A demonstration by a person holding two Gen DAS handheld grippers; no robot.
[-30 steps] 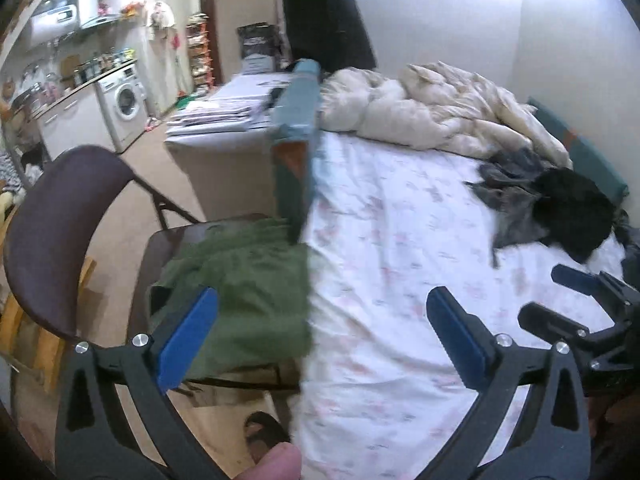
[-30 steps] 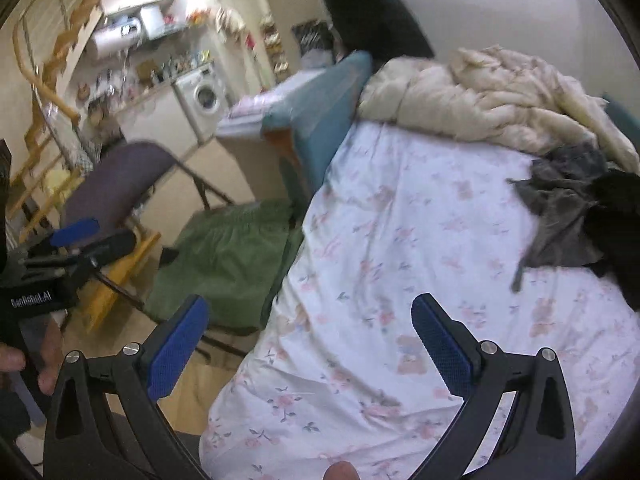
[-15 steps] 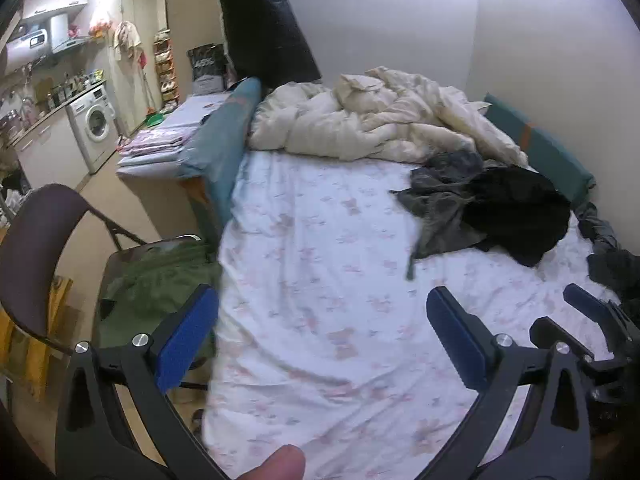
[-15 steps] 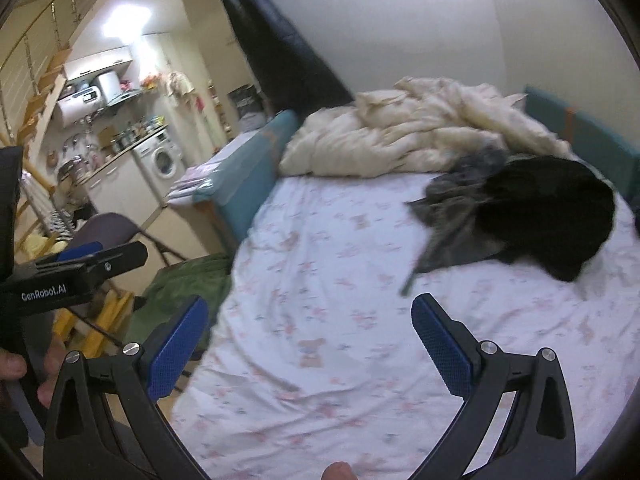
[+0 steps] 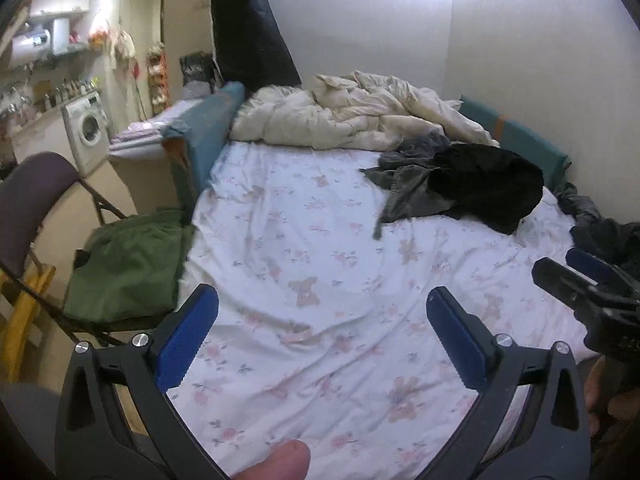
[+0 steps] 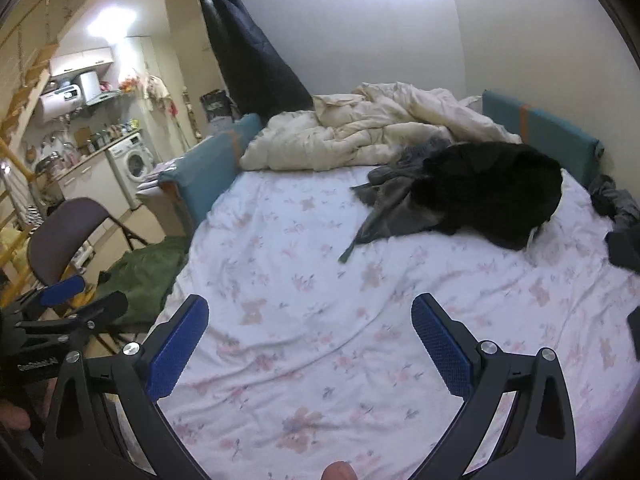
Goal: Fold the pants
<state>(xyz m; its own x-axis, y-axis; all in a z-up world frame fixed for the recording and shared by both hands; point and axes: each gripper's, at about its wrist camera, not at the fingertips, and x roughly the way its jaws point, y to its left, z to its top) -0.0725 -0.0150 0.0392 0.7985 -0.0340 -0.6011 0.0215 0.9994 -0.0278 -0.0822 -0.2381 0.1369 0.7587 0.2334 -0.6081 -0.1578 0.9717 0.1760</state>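
Observation:
A heap of dark clothes lies at the far right of the bed: a grey garment (image 5: 412, 186) (image 6: 384, 208) half under a black one (image 5: 488, 184) (image 6: 488, 196). A green garment (image 5: 128, 264) (image 6: 144, 276) lies on a folding chair left of the bed. My left gripper (image 5: 320, 336) is open and empty above the near part of the floral sheet (image 5: 320, 248). My right gripper (image 6: 310, 344) is open and empty above the sheet (image 6: 304, 280) too. Each gripper shows at the edge of the other's view, the right (image 5: 580, 280) and the left (image 6: 68, 304).
A crumpled cream duvet (image 5: 352, 120) fills the head of the bed. More dark clothes (image 6: 620, 220) lie at the right edge. A purple folding chair (image 5: 28, 200) stands at the left, with a washing machine (image 5: 88, 132) and kitchen counter behind.
Both views have swung right from the chair and green garment towards the bed. The dark clothes heap now sits nearer the middle. Both grippers stay open.

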